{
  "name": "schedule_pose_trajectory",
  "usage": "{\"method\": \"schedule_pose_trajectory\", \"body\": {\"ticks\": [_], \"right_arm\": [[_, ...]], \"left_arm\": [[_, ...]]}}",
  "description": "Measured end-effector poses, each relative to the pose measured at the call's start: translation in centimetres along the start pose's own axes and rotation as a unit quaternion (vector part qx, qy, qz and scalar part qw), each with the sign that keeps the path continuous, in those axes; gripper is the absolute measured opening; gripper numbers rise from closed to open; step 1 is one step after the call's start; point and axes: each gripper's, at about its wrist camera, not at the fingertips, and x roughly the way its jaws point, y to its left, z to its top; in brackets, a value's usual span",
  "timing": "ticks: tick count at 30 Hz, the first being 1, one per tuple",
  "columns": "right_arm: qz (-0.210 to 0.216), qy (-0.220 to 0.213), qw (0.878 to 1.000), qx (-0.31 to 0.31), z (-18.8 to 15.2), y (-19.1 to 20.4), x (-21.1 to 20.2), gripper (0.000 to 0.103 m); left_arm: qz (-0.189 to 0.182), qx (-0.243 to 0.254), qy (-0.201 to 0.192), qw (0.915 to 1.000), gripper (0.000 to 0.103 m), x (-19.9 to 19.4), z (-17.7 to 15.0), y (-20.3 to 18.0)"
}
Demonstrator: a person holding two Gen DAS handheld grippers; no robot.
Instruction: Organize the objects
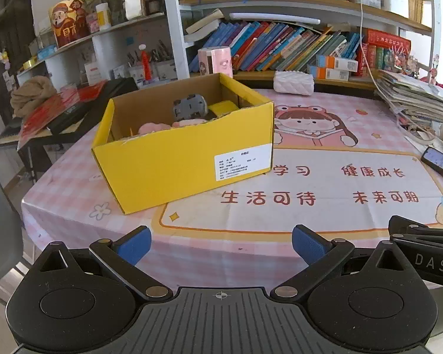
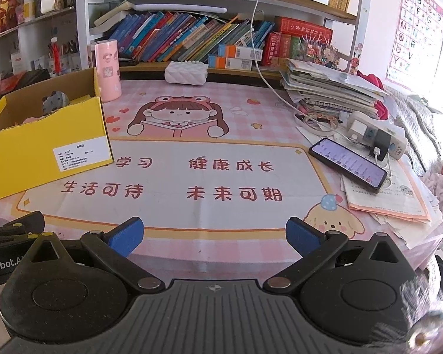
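Yellow box [image 1: 186, 153] sits toward the left side of the table [image 1: 325, 215], open top, label facing the near edge. Inside it I can make out a grey toy car [image 1: 189, 106] tipped up against the back wall, something pink [image 1: 153, 128] in the front part, and a yellow thing [image 1: 223, 106] just beside the car. Can't tell exactly what the pink and yellow bits are.

Moving right: the middle of the pink cartoon mat is bare, no loose toys on it that I can see. Back edge has a pink cylinder [image 2: 107, 69] just behind the box and a white quilted pouch [image 2: 186, 72] near the shelf. Far right edge is a paper stack [image 2: 330, 88], a phone [image 2: 348, 163] lying on papers and a charger strip [image 2: 378, 138].

Left gripper [image 1: 221, 244] hovers off the near edge, fingers spread wide, holding nothing. Right gripper [image 2: 215, 236] same deal, spread and empty.

My read: the sorting part looks basically done, or it's between picks. If anything's left, the next move would be choosing a target along the right edge or back edge, then reaching well forward with fingers kept wide.
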Motion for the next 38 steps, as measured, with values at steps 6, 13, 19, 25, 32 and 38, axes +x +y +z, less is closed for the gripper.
{"method": "schedule_pose_trajectory", "body": {"ticks": [6,13,19,25,32,38], "right_arm": [[0.000,0.005,1.000,0.000,-0.10,0.19,0.22,0.103],[-0.002,0.006,1.000,0.002,-0.14,0.23,0.28,0.103],[-0.003,0.007,1.000,0.002,-0.16,0.20,0.29,0.103],[-0.003,0.009,1.000,0.000,-0.32,0.33,0.29,0.103],[-0.003,0.012,1.000,-0.003,-0.41,0.45,0.35,0.103],[-0.002,0.012,1.000,-0.003,-0.40,0.53,0.40,0.103]], "left_arm": [[0.001,-0.006,0.006,1.0000,0.102,0.20,-0.07,0.15],[0.004,-0.007,0.005,1.0000,0.102,0.17,-0.16,0.05],[0.003,-0.010,0.009,0.9999,0.102,0.24,-0.28,0.21],[0.005,-0.013,0.013,0.9998,0.102,0.30,-0.39,0.32],[0.009,-0.013,0.012,0.9998,0.102,0.28,-0.50,0.33],[0.009,-0.013,0.012,0.9998,0.102,0.28,-0.49,0.38]]}}
